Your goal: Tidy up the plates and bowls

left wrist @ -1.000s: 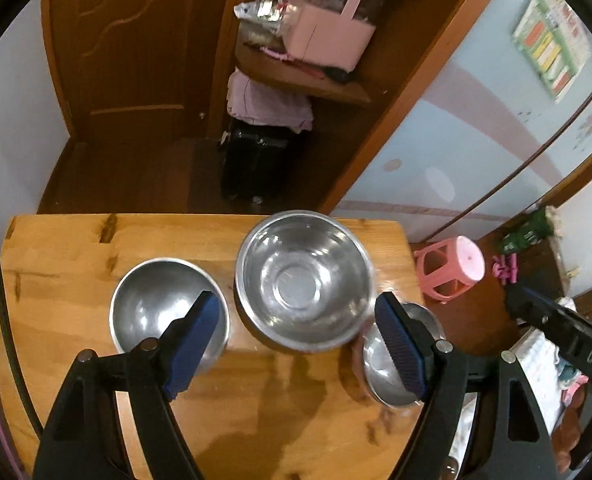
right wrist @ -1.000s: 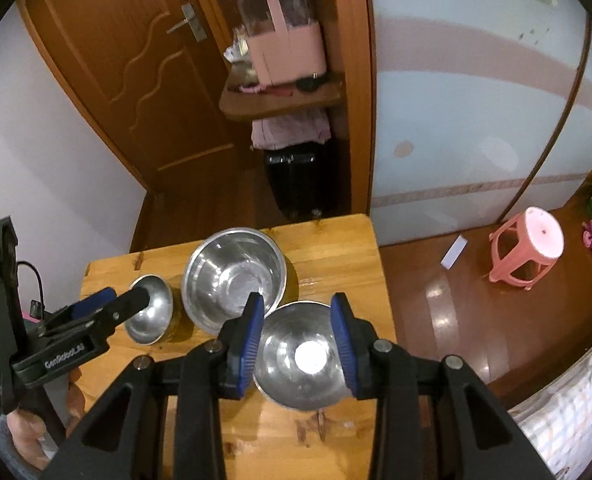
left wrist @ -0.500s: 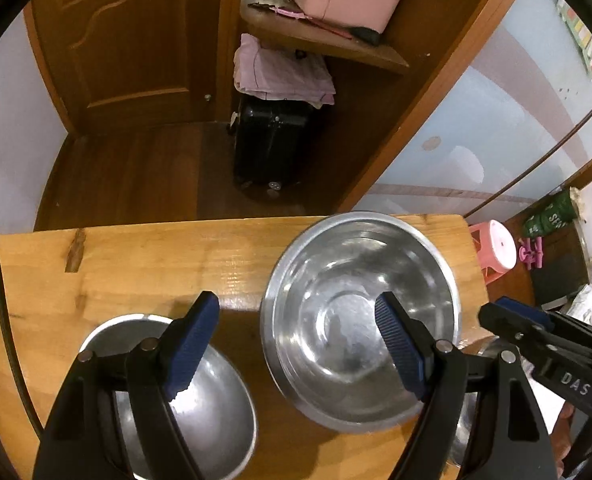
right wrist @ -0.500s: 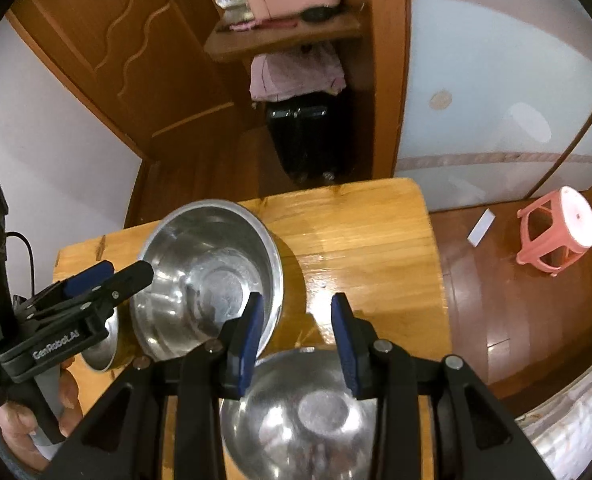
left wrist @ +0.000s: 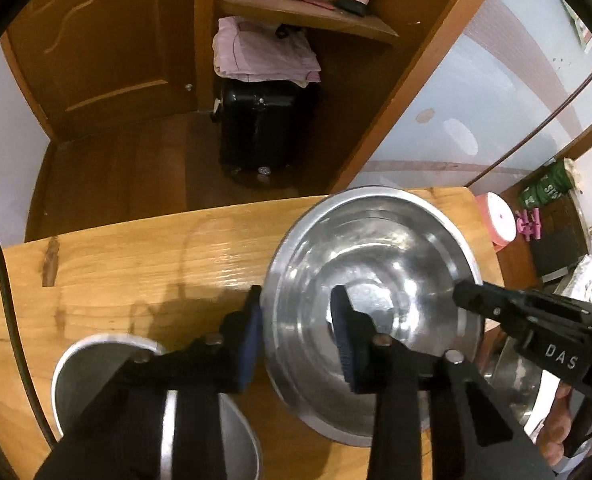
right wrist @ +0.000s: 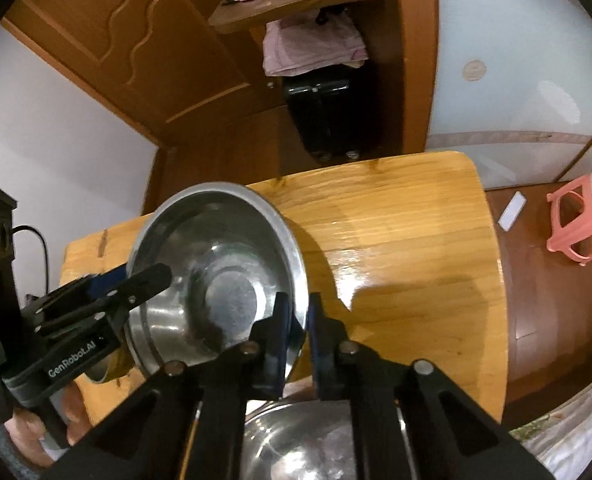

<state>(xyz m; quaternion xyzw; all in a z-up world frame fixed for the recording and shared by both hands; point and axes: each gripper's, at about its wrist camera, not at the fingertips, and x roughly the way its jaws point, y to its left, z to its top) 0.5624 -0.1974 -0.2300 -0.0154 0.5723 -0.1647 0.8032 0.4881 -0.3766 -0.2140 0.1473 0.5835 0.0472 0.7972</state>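
Large steel bowl (left wrist: 375,276) on the wooden table (left wrist: 136,264), gripped at opposite points of its rim by two hand-held grippers.

Left gripper (left wrist: 297,336): its jaws have just been closing and now straddle the bowl's left wall, one blue pad against the outside, the other inside the basin. The gap looks wider than the thin wall, so whether both pads press on it cannot be told.

Right gripper (right wrist: 296,330): its jaws have just been closing and stand almost together, pinching the rim on the bowl's right side, one pad inside, one outside. In the left wrist view this gripper enters from the right, its tips over the rim.

The bowl lies near the table's far edge and appears tilted, its right rim raised in the right wrist view.

A smaller steel bowl (left wrist: 96,364) sits on the table below the left gripper. Another steel bowl (right wrist: 296,440) lies directly under the right gripper, just beside the large one.
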